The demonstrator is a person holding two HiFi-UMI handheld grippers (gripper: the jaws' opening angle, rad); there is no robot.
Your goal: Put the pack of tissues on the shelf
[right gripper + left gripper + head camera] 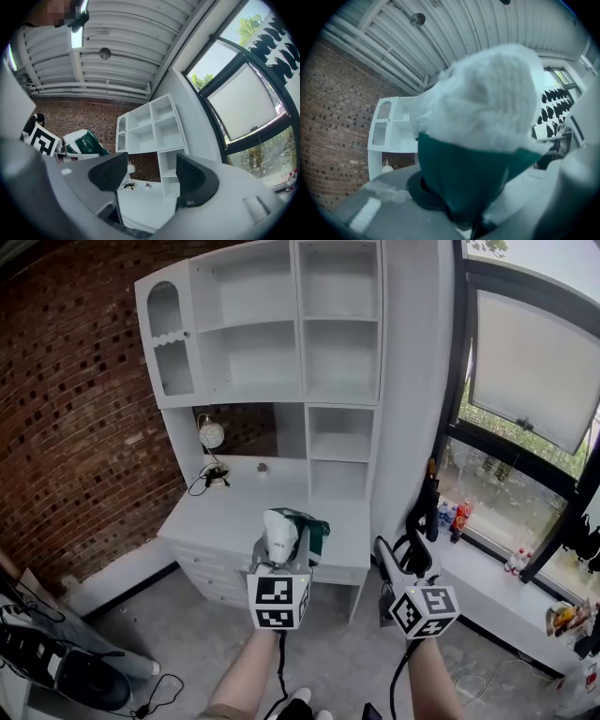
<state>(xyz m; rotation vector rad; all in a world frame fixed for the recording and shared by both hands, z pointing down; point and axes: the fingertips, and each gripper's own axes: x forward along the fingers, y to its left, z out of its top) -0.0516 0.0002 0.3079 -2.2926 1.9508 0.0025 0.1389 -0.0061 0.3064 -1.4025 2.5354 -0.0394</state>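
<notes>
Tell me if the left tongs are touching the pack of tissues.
Touching. The left gripper view shows the left tongs clamped on the pack of tissues.

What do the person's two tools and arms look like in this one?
Both the left tool and right tool have grey-white bodies, each bearing a white cube with black square markers. The right tool's pads are black. A black cable trails beneath each. Forearms are bare, no sleeves.

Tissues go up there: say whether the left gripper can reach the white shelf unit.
Probably not yet: the left gripper, shut on the green-and-white tissue pack, is short of the white shelf unit, though nothing blocks it.
</notes>
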